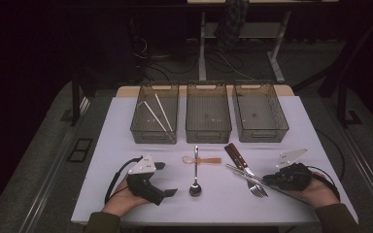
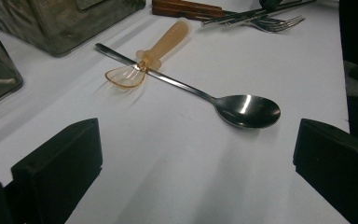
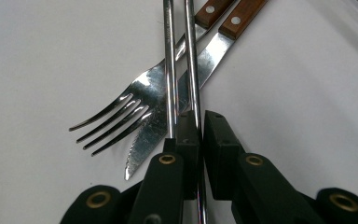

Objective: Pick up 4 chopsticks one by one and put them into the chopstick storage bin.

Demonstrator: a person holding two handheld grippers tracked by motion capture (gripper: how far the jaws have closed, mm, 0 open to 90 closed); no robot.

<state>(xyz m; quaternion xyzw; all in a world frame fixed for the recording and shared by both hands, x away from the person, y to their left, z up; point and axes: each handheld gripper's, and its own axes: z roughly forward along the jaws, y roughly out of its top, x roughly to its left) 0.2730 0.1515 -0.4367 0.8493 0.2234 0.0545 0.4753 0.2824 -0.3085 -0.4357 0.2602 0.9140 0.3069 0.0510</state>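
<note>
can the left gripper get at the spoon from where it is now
Probably yes. The left gripper is open with bare table between it and the spoon. Only the orange utensil lies under the spoon's handle, well away from the bowl.

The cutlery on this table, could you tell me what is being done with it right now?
A person is sorting it with two hand-held grippers. The right gripper is shut on a pair of metal chopsticks that lie across a wooden-handled fork and knife. The left gripper rests open near a steel spoon crossing an orange plastic scoop. Of the three bins, the left bin already holds two pale sticks.
</note>
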